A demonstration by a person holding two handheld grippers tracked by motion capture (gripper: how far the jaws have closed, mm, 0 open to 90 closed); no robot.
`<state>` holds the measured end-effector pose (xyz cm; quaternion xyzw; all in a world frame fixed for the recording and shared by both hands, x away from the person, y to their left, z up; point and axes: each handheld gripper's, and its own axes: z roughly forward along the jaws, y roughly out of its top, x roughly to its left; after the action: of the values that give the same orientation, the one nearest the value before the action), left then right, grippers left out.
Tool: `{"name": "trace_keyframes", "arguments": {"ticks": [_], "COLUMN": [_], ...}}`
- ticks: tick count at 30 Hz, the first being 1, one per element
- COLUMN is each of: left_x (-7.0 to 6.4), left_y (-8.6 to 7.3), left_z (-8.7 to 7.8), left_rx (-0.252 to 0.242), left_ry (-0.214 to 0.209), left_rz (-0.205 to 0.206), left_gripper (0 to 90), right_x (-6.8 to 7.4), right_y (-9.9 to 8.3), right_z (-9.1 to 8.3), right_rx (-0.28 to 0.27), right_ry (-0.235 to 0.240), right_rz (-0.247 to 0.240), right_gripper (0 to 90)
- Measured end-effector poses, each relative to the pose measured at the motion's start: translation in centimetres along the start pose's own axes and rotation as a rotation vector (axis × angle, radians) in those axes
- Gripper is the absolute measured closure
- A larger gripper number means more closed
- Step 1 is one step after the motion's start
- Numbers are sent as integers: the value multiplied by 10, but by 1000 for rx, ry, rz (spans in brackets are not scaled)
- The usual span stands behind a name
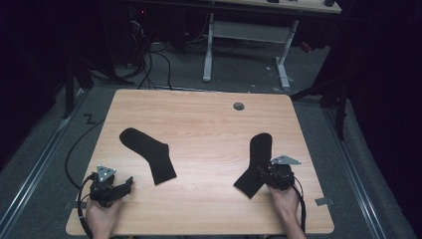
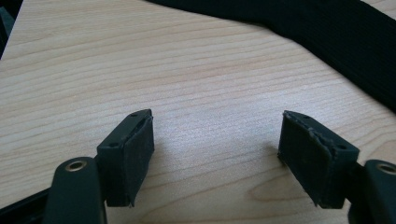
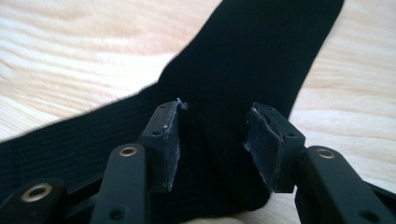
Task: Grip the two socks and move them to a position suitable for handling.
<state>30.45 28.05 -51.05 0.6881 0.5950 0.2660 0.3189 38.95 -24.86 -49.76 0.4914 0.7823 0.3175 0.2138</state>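
Sock [image 1: 257, 162] bent at heel, toe pointing away, right tongs [image 1: 262, 173] astride.

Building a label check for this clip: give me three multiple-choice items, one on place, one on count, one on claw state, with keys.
1. Where is the right claw?
A. Over a sock's heel bend
B. At the table's far edge
C. Off the table

2. How many black socks lie on the table?
A. One
B. Two
C. Four

3. How is the left claw?
A. Shut on a sock
B. Open over bare wood
C. Shut on nothing

Key: 1 A, its jaws straddle the right sock at the bend. 2 B, that one and the left sock. 3 B, wide gap, wood between the jaws.
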Motion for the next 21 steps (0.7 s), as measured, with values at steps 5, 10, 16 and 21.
{"name": "trace_keyframes", "arguments": {"ticks": [5, 10, 16, 21], "left_x": [0, 0, 0, 0], "left_y": [0, 0, 0, 0], "left_z": [0, 0, 0, 0], "left_rx": [1, 1, 1, 2], "left_ry": [0, -2, -2, -1], "left_rz": [3, 4, 5, 5], "left_gripper": [271, 271, 271, 272], "right_x": [4, 8, 14, 21], "right_y": [1, 2, 7, 17], "right_z": [4, 7, 11, 16], "right_rx": [-11, -25, -20, 22], "right_ry": [9, 19, 29, 41], "right_rz": [-7, -19, -21, -32], "right_gripper": [524, 521, 518, 509]}}
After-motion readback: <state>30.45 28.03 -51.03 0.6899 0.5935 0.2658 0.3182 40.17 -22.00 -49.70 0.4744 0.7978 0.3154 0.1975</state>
